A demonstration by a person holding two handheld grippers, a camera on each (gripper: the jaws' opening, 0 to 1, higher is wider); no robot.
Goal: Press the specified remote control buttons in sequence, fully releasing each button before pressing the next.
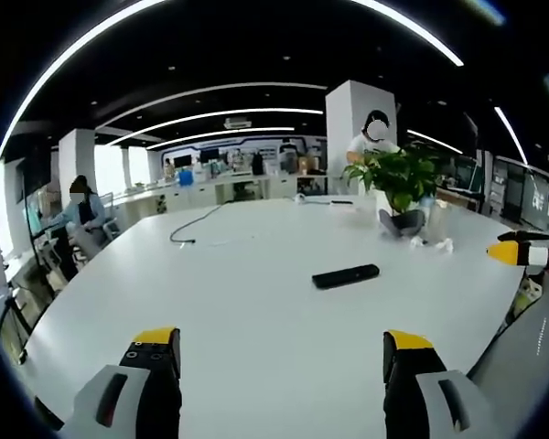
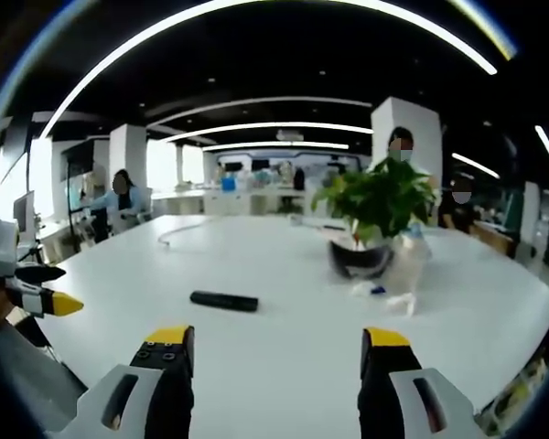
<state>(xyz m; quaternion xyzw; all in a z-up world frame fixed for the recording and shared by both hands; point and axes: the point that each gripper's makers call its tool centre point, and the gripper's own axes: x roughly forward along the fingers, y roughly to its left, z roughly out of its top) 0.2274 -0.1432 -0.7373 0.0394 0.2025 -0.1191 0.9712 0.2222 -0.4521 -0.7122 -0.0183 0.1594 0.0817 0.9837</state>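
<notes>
A black remote control (image 1: 346, 275) lies flat on the white table (image 1: 256, 320), ahead and slightly right of my left gripper (image 1: 282, 343), which is open with nothing between its yellow-tipped jaws. In the right gripper view the same remote control (image 2: 223, 300) lies ahead and to the left of my right gripper (image 2: 279, 340), also open and empty. Both grippers hover well short of the remote. The right gripper's yellow tip (image 1: 508, 252) shows at the right edge of the left gripper view. The left gripper's tip (image 2: 59, 304) shows at the left edge of the right gripper view.
A potted green plant (image 1: 401, 187) stands beyond the remote, with crumpled clear wrapping (image 2: 398, 288) beside it. A dark cable (image 1: 194, 224) trails across the far side of the table. People sit and stand at desks in the office behind.
</notes>
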